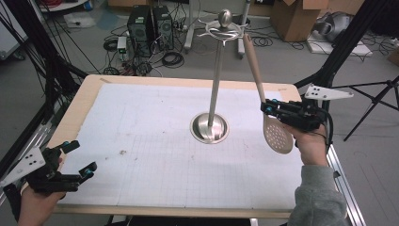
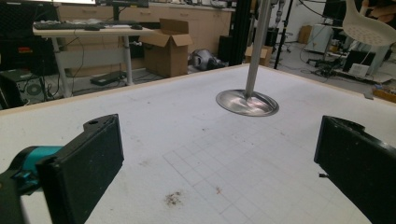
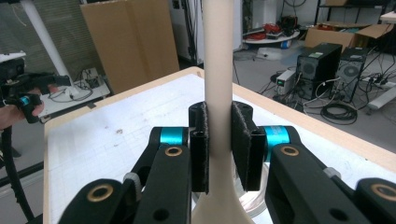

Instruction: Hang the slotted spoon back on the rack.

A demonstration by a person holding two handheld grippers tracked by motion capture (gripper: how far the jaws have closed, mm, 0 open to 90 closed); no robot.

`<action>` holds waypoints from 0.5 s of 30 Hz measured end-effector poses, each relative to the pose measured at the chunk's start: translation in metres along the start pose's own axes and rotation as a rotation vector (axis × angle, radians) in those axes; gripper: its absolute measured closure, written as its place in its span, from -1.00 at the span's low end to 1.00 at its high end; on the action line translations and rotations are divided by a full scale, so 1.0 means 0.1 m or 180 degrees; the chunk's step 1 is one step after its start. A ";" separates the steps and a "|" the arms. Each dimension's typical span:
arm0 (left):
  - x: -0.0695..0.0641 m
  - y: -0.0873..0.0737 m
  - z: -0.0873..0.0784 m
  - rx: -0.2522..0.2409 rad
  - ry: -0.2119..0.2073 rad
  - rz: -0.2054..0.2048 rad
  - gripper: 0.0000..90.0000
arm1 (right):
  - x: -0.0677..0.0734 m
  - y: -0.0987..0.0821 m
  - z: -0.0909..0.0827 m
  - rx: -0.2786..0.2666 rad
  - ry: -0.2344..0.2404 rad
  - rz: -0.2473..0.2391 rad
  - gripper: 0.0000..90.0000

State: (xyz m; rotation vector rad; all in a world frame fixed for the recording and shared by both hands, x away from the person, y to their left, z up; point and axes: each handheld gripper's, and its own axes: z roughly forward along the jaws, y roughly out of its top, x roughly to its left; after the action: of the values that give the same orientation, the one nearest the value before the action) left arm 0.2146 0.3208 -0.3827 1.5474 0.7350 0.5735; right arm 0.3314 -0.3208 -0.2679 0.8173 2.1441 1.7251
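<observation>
The right gripper (image 1: 269,108) is clamped on the neck of a cream-coloured slotted spoon with a long wooden handle (image 1: 264,96), held above the right side of the white gridded table mat (image 1: 141,141), its handle leaning up towards the hooked top of the tall polished steel utensil stand (image 1: 215,89) at mid-table. The spoon's perforated bowl hangs towards the near right, just right of the stand's round base. At the near left corner the left gripper (image 1: 79,158) hovers with its jaws spread wide and nothing between them.
</observation>
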 end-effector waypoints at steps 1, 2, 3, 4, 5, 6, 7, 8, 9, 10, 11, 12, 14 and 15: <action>0.00 0.00 0.00 -0.0006 0.0003 0.0003 -0.96 | 0.00 0.00 0.01 0.0011 0.0005 0.0003 0.74; 0.00 0.00 -0.01 -0.0009 0.0006 -0.0007 -0.96 | 0.00 0.00 0.01 0.0011 0.0005 0.0003 0.74; 0.00 0.00 -0.01 -0.0009 0.0006 -0.0004 -0.96 | 0.01 0.00 0.04 0.0029 0.0005 0.0001 0.74; 0.00 0.00 -0.01 -0.0006 0.0007 -0.0004 -0.96 | 0.01 0.00 0.05 0.0037 0.0008 0.0007 0.74; 0.00 0.00 -0.01 -0.0006 0.0007 -0.0004 -0.96 | 0.01 0.00 0.05 0.0037 0.0008 0.0007 0.74; 0.00 0.00 -0.01 -0.0006 0.0008 -0.0009 -0.96 | 0.01 0.00 0.06 0.0045 0.0006 0.0001 0.74; 0.00 0.00 -0.01 -0.0001 0.0011 -0.0005 -0.96 | 0.01 0.00 0.07 0.0046 0.0002 -0.0001 0.74; 0.00 0.00 -0.01 0.0004 0.0009 -0.0007 -0.96 | 0.01 0.00 0.08 0.0055 -0.0003 -0.0002 0.74; 0.00 0.00 -0.01 0.0010 0.0008 -0.0007 -0.96 | 0.01 0.00 0.10 0.0073 -0.0013 0.0005 0.74; -0.01 0.00 -0.01 0.0015 0.0008 -0.0007 -0.96 | 0.01 0.00 0.11 0.0096 -0.0022 0.0003 0.74; -0.01 -0.01 -0.01 0.0013 0.0006 -0.0011 -0.96 | 0.02 0.01 0.13 0.0107 -0.0022 0.0004 0.75; -0.01 -0.01 -0.01 0.0017 0.0007 -0.0010 -0.96 | 0.02 0.01 0.15 0.0119 -0.0018 0.0013 0.74; -0.01 -0.01 -0.01 0.0026 0.0006 -0.0010 -0.96 | 0.03 0.01 0.19 0.0140 -0.0024 0.0007 0.75; -0.01 -0.01 -0.01 0.0029 0.0006 -0.0010 -0.96 | 0.03 0.01 0.20 0.0146 -0.0024 0.0006 0.75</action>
State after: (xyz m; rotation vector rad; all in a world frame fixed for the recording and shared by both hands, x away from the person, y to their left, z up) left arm 0.2131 0.3211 -0.3837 1.5541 0.7422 0.5702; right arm 0.3403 -0.3028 -0.2722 0.8365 2.1860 1.6767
